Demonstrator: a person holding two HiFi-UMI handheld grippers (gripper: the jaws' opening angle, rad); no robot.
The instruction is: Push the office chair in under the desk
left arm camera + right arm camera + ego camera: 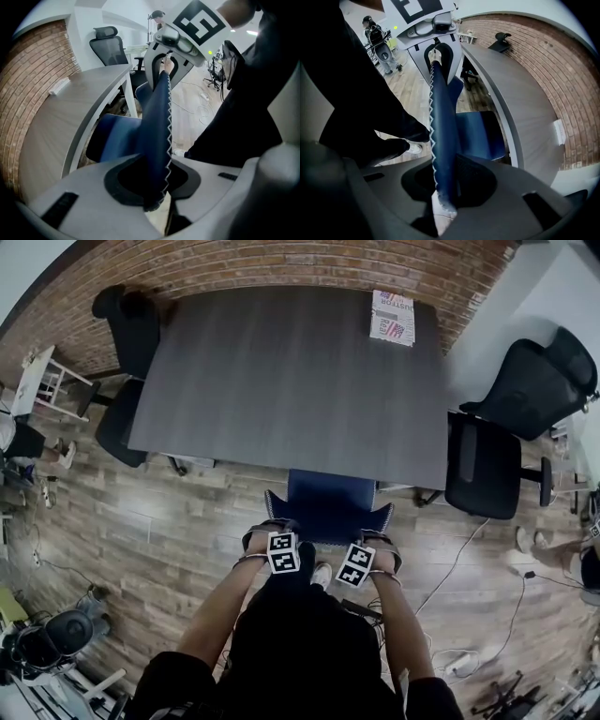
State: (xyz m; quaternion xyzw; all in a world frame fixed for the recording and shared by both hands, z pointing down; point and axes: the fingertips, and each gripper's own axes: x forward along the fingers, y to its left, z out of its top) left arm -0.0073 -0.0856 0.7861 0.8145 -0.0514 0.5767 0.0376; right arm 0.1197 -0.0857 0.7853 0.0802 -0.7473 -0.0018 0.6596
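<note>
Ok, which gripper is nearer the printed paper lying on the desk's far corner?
Right. The right gripper grips the blue chair's backrest at the end toward the printed paper; the left gripper grips the same backrest's other end, farther away.

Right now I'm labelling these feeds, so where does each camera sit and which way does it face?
Head view: on the person's head, facing steeply down at desk and chair backrest; both forearms show.
Left gripper view: on left hand-held gripper, facing along the clamped backrest toward right hand-held gripper; dark clothing shows.
Right gripper view: mirrored, facing the left one; clothing, shoe.
Shared: both gripper views show backrest and desk.
</note>
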